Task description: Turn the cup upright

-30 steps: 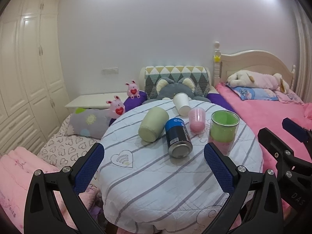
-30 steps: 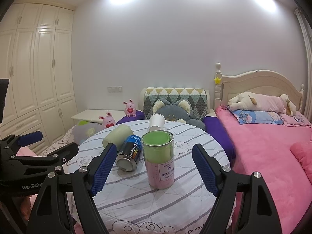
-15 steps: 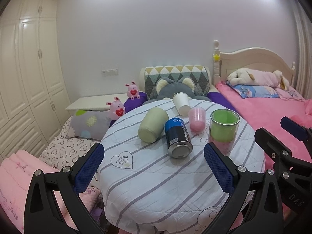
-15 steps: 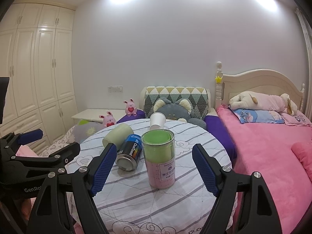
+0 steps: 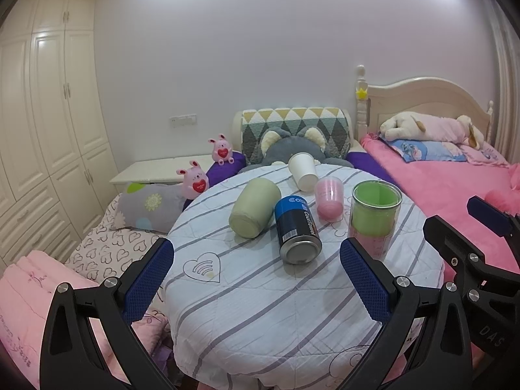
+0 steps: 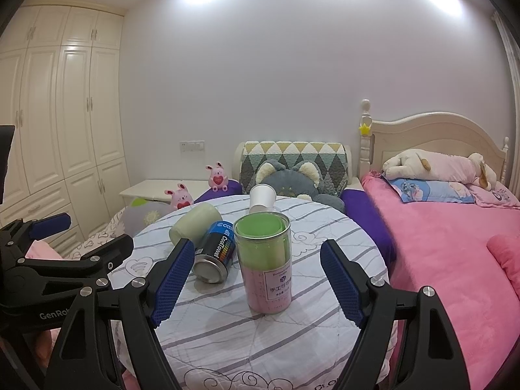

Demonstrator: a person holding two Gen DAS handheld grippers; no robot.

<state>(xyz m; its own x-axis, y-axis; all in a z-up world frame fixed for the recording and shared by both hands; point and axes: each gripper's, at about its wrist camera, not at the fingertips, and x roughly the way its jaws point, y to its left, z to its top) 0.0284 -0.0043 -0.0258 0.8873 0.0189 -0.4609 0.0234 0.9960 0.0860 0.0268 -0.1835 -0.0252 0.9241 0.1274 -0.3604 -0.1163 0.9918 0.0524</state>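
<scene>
A round table with a striped cloth (image 5: 260,292) holds several containers. A pale green cup (image 5: 255,207) lies on its side, bottom toward me; it also shows in the right wrist view (image 6: 195,224). A white paper cup (image 5: 303,171) lies tilted at the far edge. A pink cup (image 5: 329,197) stands upside down. A blue can (image 5: 297,234) lies on its side. My left gripper (image 5: 256,286) is open and empty, short of the table's objects. My right gripper (image 6: 256,279) is open and empty, its fingers either side of a clear canister (image 6: 265,260), nearer than it.
The clear canister (image 5: 375,217) with green and pink contents stands upright at the table's right. A pink bed (image 6: 455,243) lies to the right. Cushions and plush toys (image 5: 195,180) sit behind and left of the table. White wardrobes (image 5: 42,130) line the left wall.
Both grippers have barely moved. The left view has drifted slightly back and up. Nothing on the table has moved.
</scene>
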